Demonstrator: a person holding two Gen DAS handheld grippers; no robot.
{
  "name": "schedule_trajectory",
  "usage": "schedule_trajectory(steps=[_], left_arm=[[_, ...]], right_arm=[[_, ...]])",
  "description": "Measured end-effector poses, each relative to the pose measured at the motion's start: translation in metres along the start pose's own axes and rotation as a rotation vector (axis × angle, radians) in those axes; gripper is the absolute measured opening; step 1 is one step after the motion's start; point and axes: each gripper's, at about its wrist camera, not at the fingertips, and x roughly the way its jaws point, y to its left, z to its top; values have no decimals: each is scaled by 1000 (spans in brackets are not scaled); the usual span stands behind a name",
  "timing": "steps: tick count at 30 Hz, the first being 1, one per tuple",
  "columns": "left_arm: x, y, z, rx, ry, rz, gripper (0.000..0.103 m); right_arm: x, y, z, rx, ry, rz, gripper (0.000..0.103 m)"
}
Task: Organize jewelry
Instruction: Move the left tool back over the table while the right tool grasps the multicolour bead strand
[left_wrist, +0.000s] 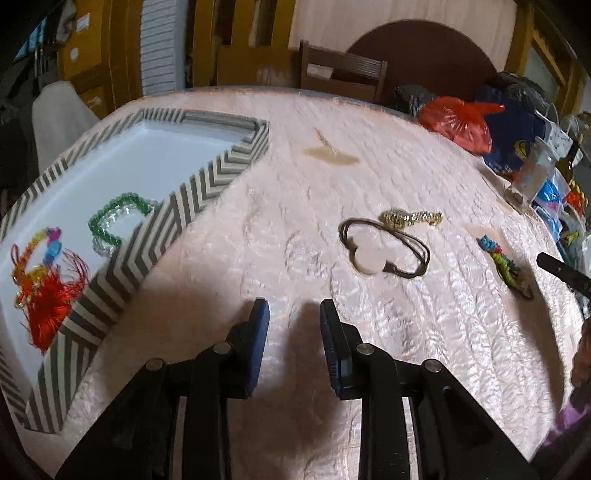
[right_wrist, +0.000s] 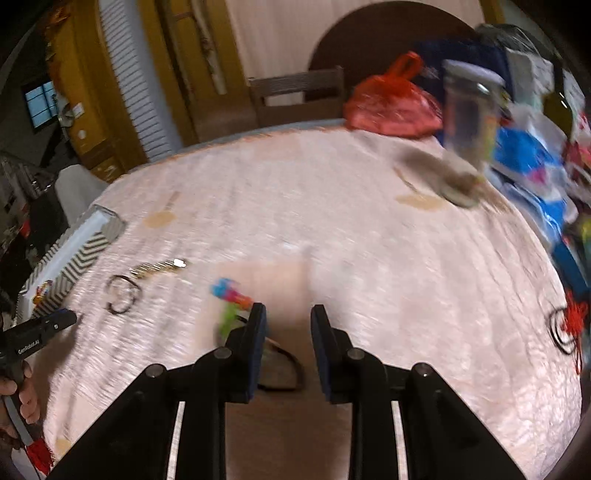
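Left gripper (left_wrist: 294, 314): jaws parted, holding nothing, over bare tablecloth (left_wrist: 295, 206).
Right gripper (right_wrist: 288, 317): jaws parted, holding nothing; multicoloured bracelet (right_wrist: 232, 295) just beside its left finger, view blurred.
Cord bracelet (left_wrist: 384, 251) and gold chain (left_wrist: 412, 218): on the cloth, touching or nearly.
Tray (left_wrist: 173, 206), chevron rim: holds green beads (left_wrist: 118, 218) and red tassel piece (left_wrist: 48, 291).

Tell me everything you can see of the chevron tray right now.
The chevron tray is a shallow, angular tray, its walls striped in grey and cream zigzags, its floor plain white. It sits flat on the pink tablecloth, left of the open left gripper. Inside lie a green bead bracelet and a red tasselled multicoloured piece.
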Motion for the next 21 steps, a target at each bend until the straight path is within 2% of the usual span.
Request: schedule_trajectory(steps=[5, 10, 12, 14, 16, 21], left_arm=[[-1, 2, -2, -7, -4, -35, 45], [-1, 0, -7, -7, -14, -49, 49], [-1, -2, -6, 0, -13, -44, 49], [0, -3, -6, 8, -12, -40, 51], [0, -3, -7, 8, -12, -44, 52], [0, -4, -6, 9, -12, -43, 52]], right_arm=[[12, -1, -4, -3, 12, 49, 26], [35, 19, -2, -62, 76, 35, 26], [43, 26, -4, -91, 117, 16, 19], [44, 35, -5, -140, 113, -9, 13], [35, 36, -4, -119, 70, 4, 13], [-7, 12, 7, 52, -84, 104, 13]])
